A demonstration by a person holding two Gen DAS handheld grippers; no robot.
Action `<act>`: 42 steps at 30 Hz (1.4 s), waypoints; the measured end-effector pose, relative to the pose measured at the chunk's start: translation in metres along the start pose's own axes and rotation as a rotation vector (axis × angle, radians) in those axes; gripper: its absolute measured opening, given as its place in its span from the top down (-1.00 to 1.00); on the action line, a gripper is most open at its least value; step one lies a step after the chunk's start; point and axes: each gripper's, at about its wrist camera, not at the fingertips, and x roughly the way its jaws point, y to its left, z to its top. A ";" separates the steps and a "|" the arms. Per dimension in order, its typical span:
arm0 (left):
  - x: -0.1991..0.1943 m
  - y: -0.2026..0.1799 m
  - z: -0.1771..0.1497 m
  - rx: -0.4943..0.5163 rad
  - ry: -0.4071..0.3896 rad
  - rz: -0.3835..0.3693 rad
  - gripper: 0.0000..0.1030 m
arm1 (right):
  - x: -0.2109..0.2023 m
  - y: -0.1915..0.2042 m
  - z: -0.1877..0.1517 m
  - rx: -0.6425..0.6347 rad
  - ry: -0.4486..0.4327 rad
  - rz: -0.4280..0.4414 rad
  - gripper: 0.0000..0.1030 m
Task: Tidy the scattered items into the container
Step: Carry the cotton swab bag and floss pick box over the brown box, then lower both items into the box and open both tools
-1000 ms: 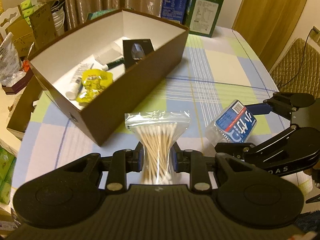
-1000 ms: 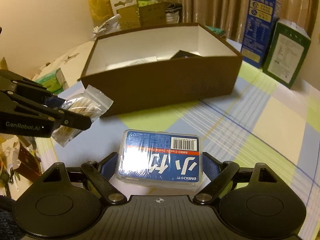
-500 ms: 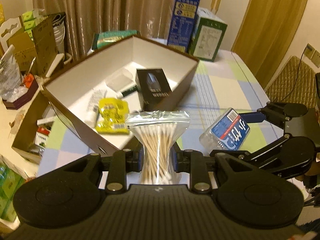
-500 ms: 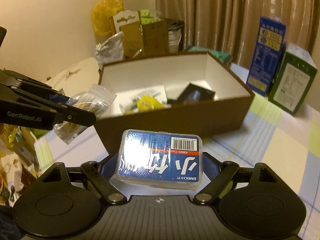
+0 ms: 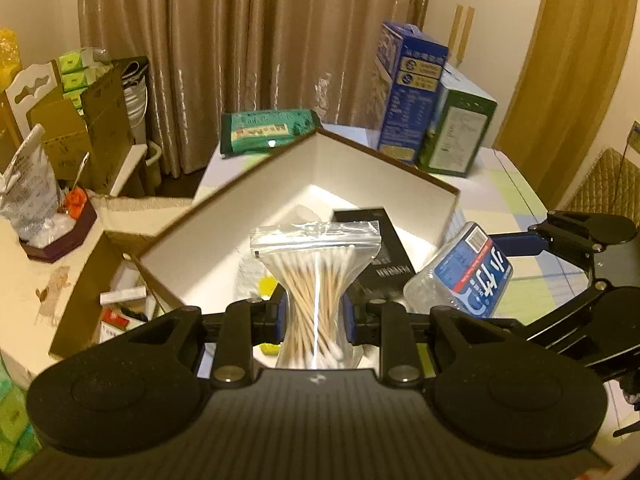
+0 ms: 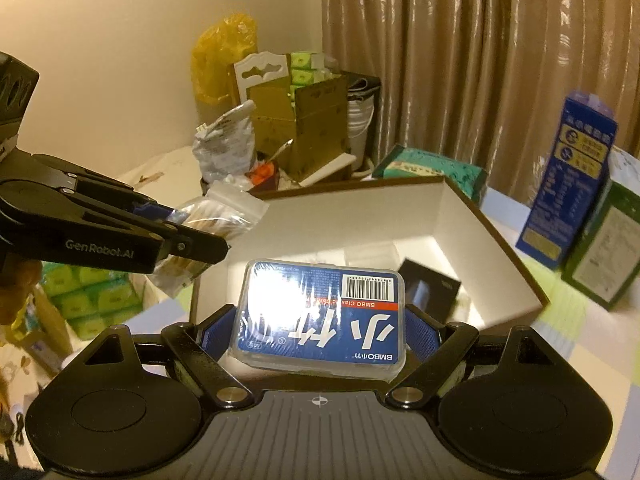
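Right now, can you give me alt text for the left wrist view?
The left gripper pinches a clear bag of cotton swabs above an open brown box with white walls. Beside it, the right gripper holds a blue-labelled plastic case over the box's corner.

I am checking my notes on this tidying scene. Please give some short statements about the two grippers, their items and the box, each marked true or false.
1. The left gripper holds a clear zip bag of cotton swabs. True.
2. The right gripper is empty. False: it holds a blue-labelled clear plastic case.
3. The brown cardboard box with white inside is empty. False: a black carton lies inside.
4. A green packet lies behind the box. True.
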 end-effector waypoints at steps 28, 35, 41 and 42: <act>0.120 0.068 0.030 0.019 0.182 0.041 0.57 | 0.123 -0.029 0.028 0.005 0.126 0.000 -0.63; 0.140 0.069 0.027 0.039 0.234 0.054 0.57 | 0.138 -0.034 0.027 -0.015 0.151 0.025 -0.63; 0.155 0.067 0.023 0.061 0.275 0.075 0.56 | 0.149 -0.037 0.026 -0.030 0.173 0.041 -0.63; 0.157 0.067 0.022 0.063 0.280 0.081 0.56 | 0.150 -0.037 0.026 -0.033 0.175 0.044 -0.63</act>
